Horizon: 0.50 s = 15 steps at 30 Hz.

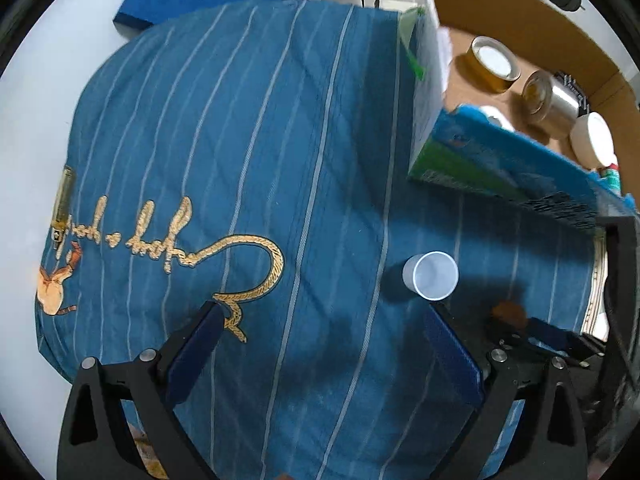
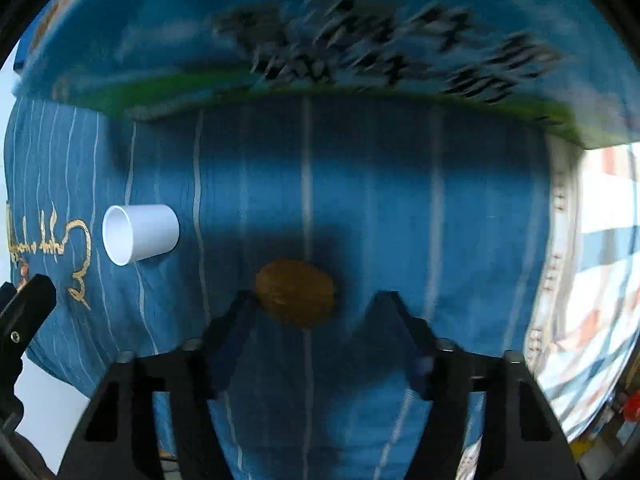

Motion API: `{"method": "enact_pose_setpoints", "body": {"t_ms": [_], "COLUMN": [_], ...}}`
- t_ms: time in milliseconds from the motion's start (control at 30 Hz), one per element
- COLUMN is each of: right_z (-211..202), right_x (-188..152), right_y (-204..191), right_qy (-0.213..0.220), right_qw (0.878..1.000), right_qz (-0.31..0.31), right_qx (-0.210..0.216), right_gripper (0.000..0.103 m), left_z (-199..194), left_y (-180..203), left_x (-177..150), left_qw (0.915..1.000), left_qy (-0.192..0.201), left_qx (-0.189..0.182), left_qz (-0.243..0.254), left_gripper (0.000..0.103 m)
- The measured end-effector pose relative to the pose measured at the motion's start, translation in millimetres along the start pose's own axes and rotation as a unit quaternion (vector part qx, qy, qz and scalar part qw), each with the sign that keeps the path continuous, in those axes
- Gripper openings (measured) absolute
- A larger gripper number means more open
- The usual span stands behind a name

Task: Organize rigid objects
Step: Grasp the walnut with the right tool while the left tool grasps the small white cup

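Blue striped cloth [image 1: 248, 128] covers work surface. Left gripper [image 1: 324, 316] points down over cloth, jaws wide apart, nothing between them. White cup [image 1: 431, 275] lies on side just beyond its right finger. Right gripper [image 2: 316, 300] points down, jaws parted; brown oval object [image 2: 295, 297] rests on cloth between fingertips, touching left finger, gap at right. Blue-green carton [image 1: 492, 156] stands beside cardboard box [image 1: 532, 32] holding tape rolls [image 1: 493, 62].
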State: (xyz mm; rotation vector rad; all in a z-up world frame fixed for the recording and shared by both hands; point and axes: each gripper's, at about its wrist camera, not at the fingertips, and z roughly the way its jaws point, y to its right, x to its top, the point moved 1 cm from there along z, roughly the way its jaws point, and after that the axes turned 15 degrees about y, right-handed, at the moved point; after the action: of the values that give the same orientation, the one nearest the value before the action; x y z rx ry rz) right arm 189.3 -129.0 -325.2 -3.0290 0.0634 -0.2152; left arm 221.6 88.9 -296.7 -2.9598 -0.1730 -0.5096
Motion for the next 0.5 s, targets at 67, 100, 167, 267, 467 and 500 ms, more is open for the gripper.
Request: {"method": "enact_pose_setpoints", "body": {"t_ms": [67,100,167,267,467,500], "right_z": [-0.4,-1.4,-1.6,-6.2,-12.9,-13.5], "right_x": [-1.8,-2.2,-3.0,-5.2,-14.2,-16.3], "right_y": [-4.4,-5.5,-1.5,11.8,36.3,39.0], "right_qy": [0.014,0.019,0.017,0.02,0.023,0.023], "right_qw": [1.0,0.999,1.0,0.999,0.999,0.999], "right_qz": [-0.013,-0.017,-0.011,-0.001,0.016,0.019], "right_qx": [-0.019,-0.019,-0.02,-0.028,-0.044,-0.045], "right_gripper": [0.043,0.043,0.043,0.043,0.043,0.043], "left_z": [5.7,9.2,17.4,28.9,52.9,57.5], "left_y": [1.1,2.5,8.0,23.6,55.8,60.0], "left_x": [0.8,2.6,6.9,11.1,15.2,14.8], "left_qw": [0.9999,0.9997,0.9993,0.9984,0.994,0.9931], "left_qy": [-0.009,-0.013,-0.023,-0.037,-0.065,-0.074], "left_qx": [-0.01,-0.016,-0.026,-0.042,-0.083,-0.086], "left_qz": [-0.007,-0.012,-0.01,0.006,0.027,0.03], "left_gripper": [0.101,0.101,0.101,0.101,0.094,0.091]}}
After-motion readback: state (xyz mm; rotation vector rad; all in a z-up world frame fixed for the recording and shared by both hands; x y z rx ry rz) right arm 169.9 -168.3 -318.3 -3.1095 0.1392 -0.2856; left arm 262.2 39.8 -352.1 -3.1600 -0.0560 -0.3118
